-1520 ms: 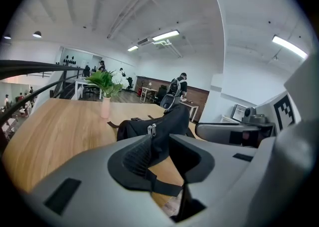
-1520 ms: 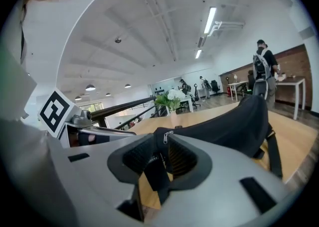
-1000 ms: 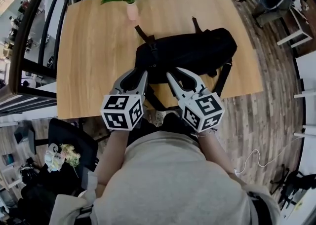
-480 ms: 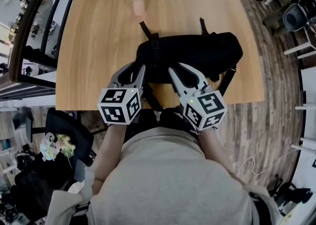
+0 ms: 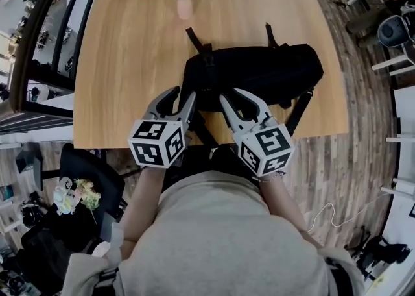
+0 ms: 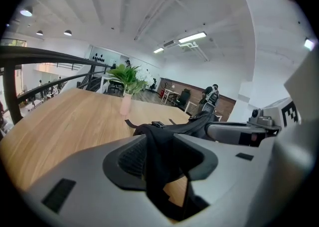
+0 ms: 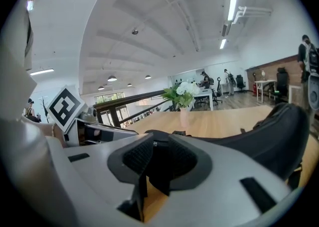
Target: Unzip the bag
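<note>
Left gripper (image 5: 183,95) jaws wider than second ago, opening; black strap (image 6: 159,166) hangs loose between them. Right gripper (image 5: 232,97) clamped on bag (image 5: 259,74) near edge. Bag lies mid-worktop (image 5: 130,61). Likely left regrip; zip progress unseen.

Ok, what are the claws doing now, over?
Left claw opening, strap between its jaws. Right claw clamped on bag. Bag flat on table. Vase well clear.

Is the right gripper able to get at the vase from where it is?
Probably not yet. The right gripper seems clamped on the bag at its near side, and the vase stands at the table's far edge, beyond the bag.
</note>
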